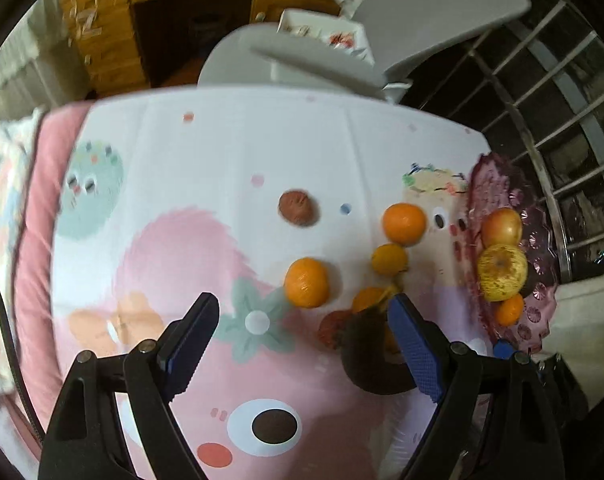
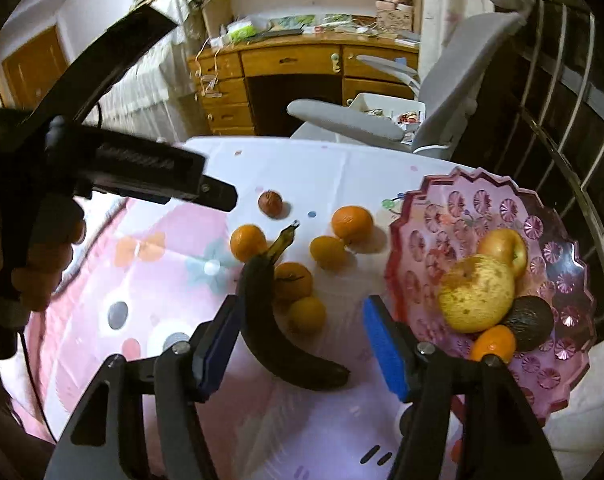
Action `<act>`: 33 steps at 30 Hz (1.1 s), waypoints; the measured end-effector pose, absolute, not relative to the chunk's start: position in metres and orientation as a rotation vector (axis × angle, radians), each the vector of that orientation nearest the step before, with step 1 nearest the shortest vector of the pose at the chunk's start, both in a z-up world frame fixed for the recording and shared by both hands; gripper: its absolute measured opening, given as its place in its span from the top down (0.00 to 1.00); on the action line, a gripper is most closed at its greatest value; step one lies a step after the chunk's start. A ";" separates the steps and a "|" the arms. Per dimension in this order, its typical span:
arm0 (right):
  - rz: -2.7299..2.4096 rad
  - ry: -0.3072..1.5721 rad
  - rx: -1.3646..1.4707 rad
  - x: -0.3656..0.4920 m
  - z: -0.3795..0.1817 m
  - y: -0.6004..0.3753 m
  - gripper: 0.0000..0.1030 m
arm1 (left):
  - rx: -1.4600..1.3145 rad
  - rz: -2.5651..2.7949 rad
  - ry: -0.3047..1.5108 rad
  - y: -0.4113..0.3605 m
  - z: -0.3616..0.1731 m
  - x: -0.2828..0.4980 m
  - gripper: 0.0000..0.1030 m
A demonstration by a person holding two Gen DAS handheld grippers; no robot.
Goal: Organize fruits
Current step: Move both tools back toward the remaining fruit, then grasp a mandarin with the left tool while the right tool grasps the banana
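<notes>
Blackened banana (image 2: 286,332) lies lengthwise, stem pointing toward table's far edge.

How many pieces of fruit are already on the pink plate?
4 on the pink plate: a reddish apple at the back, a yellow apple in the middle, a dark avocado beside it, a small orange at the near edge. More may be hidden behind these.

No readable txt, labels, brands or nos. in either view. Cloth (image 1: 222,152) on the surface has cartoon prints only, no letters. Shelf items (image 2: 262,24) in bg too blurry/small to read.
</notes>
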State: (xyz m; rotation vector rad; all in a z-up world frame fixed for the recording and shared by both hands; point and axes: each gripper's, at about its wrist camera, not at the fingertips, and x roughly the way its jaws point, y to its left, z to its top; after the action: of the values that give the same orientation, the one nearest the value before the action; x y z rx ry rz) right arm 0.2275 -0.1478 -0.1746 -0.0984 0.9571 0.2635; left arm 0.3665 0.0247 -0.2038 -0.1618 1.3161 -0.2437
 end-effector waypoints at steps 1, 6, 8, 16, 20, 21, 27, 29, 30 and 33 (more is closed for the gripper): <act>0.265 0.969 -0.121 0.228 -0.179 -0.141 0.37 | -0.173 -0.244 1.325 0.027 -0.210 0.368 0.17; 0.273 1.014 -0.195 0.229 -0.199 -0.119 0.36 | -0.192 -0.262 1.354 0.028 -0.236 0.377 0.17; 0.267 1.037 -0.237 0.230 -0.210 -0.110 0.36 | -0.194 -0.260 1.375 0.026 -0.245 0.381 0.17; 0.278 1.084 -0.344 0.234 -0.241 -0.091 0.36 | -0.233 -0.249 1.422 0.021 -0.272 0.388 0.26; 0.273 1.089 -0.364 0.235 -0.250 -0.090 0.36 | -0.241 -0.251 1.427 0.021 -0.277 0.391 0.32; 0.274 1.091 -0.365 0.236 -0.251 -0.090 0.36 | -0.241 -0.252 1.428 0.021 -0.278 0.391 0.36; 0.278 1.073 -0.402 0.234 -0.256 -0.085 0.37 | -0.251 -0.268 1.431 0.014 -0.282 0.394 0.48; 0.278 1.066 -0.417 0.232 -0.257 -0.084 0.38 | -0.261 -0.278 1.424 0.012 -0.282 0.394 0.54; 0.279 1.063 -0.425 0.231 -0.257 -0.084 0.40 | -0.266 -0.283 1.422 0.012 -0.281 0.393 0.57; 0.290 1.053 -0.438 0.224 -0.254 -0.083 0.51 | -0.277 -0.303 1.407 0.009 -0.280 0.392 0.66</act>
State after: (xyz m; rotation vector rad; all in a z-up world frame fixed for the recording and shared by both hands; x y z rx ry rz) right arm 0.2242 -0.0829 -0.2544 -0.4377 1.0527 0.2896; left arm 0.3923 0.0088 -0.2796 -0.2770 1.4073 -0.3033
